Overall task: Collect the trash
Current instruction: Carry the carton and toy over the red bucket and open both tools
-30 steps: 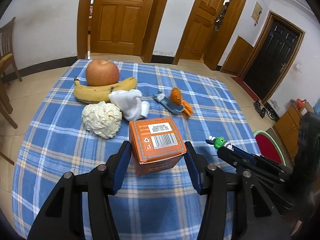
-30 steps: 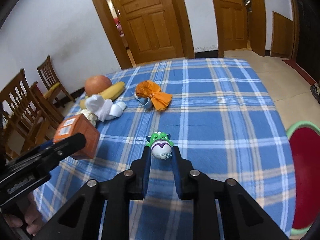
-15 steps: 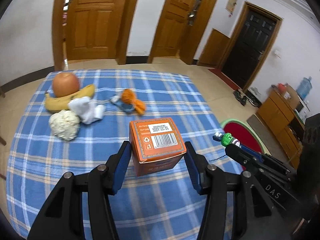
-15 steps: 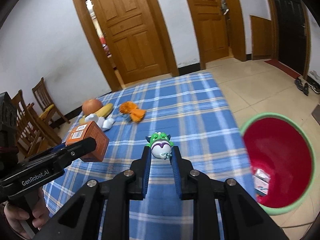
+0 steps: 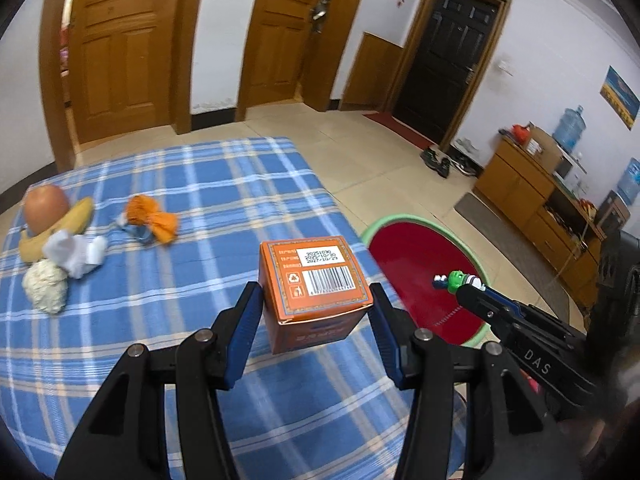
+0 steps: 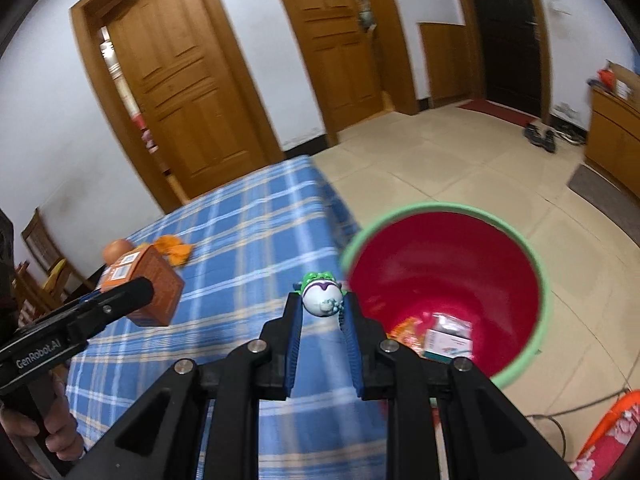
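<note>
My left gripper (image 5: 316,304) is shut on an orange carton with a barcode (image 5: 314,284) and holds it above the table's right edge. It also shows in the right wrist view (image 6: 150,284). My right gripper (image 6: 322,308) is shut on a small green and white toy figure (image 6: 322,300), held by the rim of the red bin with a green rim (image 6: 536,256). The toy also shows in the left wrist view (image 5: 456,280), over the bin (image 5: 416,268). The bin holds some wrappers and a small box (image 6: 444,340).
On the blue plaid tablecloth (image 5: 224,184) lie an apple (image 5: 46,208), a banana (image 5: 78,216), a white cloth (image 5: 76,252), a crumpled paper ball (image 5: 46,290) and an orange wrapper (image 5: 154,220). The bin stands on the tiled floor by the table. Wooden chairs (image 6: 36,248) stand at the left.
Both grippers have swung right and lifted away from the table with their objects. The red bin has come closer in both views.
</note>
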Available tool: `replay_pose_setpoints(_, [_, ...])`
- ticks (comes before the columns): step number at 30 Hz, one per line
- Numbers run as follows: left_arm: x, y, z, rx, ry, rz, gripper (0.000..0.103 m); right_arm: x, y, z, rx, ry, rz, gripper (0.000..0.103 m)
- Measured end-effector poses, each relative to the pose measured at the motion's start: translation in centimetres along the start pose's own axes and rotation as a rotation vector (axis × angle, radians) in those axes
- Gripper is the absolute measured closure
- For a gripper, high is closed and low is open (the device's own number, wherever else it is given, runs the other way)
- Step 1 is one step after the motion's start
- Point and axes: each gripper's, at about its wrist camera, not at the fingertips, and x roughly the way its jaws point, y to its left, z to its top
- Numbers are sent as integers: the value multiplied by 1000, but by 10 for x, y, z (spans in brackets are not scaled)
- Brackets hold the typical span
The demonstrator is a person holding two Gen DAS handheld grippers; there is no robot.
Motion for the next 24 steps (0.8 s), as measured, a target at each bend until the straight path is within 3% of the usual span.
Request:
replay_pose_setpoints(13, [58, -56, 4, 72, 87, -81, 49, 20, -86, -6, 152, 66, -108, 79])
replay_pose_setpoints(24, [97, -92, 16, 138, 117, -123, 49, 20, -120, -1, 196, 59, -126, 77])
